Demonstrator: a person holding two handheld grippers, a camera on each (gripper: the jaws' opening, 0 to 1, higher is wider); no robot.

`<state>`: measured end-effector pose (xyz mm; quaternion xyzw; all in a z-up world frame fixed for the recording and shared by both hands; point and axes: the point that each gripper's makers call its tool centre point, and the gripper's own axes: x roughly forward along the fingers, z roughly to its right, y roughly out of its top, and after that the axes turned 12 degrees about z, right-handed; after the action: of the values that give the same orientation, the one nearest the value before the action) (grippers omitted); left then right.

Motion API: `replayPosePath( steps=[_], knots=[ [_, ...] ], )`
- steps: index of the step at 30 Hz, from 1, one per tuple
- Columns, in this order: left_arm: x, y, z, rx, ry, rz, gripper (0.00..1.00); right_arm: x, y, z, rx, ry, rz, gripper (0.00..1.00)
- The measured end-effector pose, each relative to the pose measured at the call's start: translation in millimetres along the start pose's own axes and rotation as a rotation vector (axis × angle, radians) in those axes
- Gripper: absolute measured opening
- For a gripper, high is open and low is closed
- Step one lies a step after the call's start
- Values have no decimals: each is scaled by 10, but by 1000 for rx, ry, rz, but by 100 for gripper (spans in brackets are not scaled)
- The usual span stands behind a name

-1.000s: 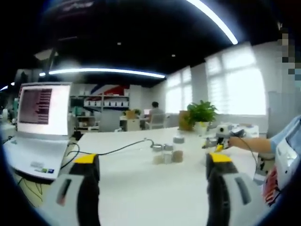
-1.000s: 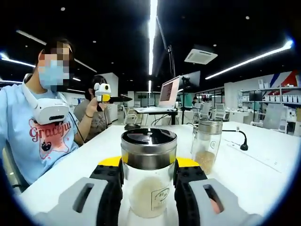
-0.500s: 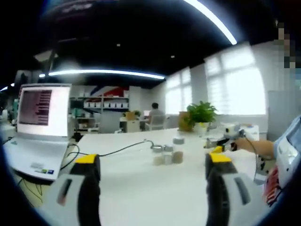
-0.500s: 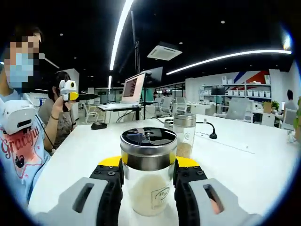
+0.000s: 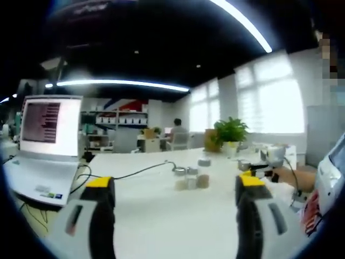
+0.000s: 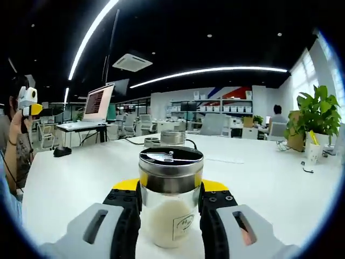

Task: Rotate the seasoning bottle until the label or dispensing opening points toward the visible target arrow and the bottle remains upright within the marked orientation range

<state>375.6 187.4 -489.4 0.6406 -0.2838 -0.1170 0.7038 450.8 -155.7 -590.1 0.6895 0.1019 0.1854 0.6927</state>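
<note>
Swung rightward, right gripper (image 6: 170, 208) clamping seasoning bottle (image 6: 170, 197)

I am working in an open-plan office. Ahead of my fingers stretches a long white table (image 6: 280, 178), with an open laptop (image 5: 46, 145) off to the left of my left-hand fingers and a cable (image 5: 137, 171) trailing across the top. Beyond them stand shelving with boxes (image 6: 226, 109), desks with office chairs (image 6: 129, 128) and a seated person (image 5: 177, 129). Strip lights (image 6: 210, 71) cross the dark ceiling, a potted plant (image 6: 318, 116) sits right of my right-hand fingers, and large bright windows (image 5: 269, 97) line the wall.
</note>
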Motion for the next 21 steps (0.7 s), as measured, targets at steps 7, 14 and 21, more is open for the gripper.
replayPosePath(
  steps=[7,14,21],
  knots=[
    [-30,41,-33,-5,6,6,97,-57,5,27,-29,-193,26,41],
    [-52,69,-86,-6,20,13,97,-79,2,15,-62,-353,70,41],
    [-45,63,-87,-15,18,13,97,-70,2,17,-61,-352,69,41]
  ],
)
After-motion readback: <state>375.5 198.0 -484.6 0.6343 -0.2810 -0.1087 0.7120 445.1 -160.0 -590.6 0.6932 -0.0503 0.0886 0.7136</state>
